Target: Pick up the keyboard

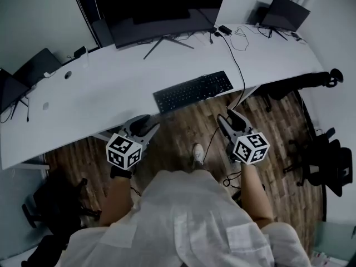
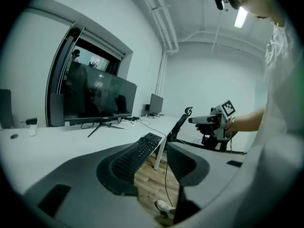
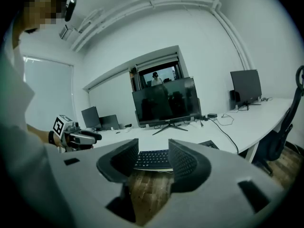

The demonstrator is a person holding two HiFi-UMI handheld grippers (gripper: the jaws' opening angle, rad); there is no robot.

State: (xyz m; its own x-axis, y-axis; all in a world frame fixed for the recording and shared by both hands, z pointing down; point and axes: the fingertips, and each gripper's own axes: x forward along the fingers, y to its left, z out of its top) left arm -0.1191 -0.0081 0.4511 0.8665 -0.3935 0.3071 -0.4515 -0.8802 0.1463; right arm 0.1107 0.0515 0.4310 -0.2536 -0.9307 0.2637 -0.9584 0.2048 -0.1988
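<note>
Desk edge (image 1: 111, 102) before keyboard (image 1: 193, 90) unobstructed; monitor stand (image 1: 167, 40) behind, cable (image 1: 238, 65) at right.

From the head, looking forward and steeply down, well back from the fingertips: takes in the left gripper (image 1: 146, 122) and right gripper (image 1: 228, 118) from behind. Also the flat black keyboard (image 1: 193, 91) just beyond the fingers on the curved white desk (image 1: 111, 88), and the wide dark monitor (image 1: 161, 10) farther beyond.

From the left gripper (image 2: 162, 150), looking close along its own grey fingers (image 2: 118, 167), slightly downward: keyboard (image 2: 137, 153) ahead over the left finger, right gripper (image 2: 191, 120) beyond the right finger.

From the right gripper (image 3: 153, 148), equally close: keyboard (image 3: 153, 159) straight ahead between the fingers, left gripper (image 3: 95, 137) beyond the left finger.

Shared by all three: keyboard, desk, monitor.
</note>
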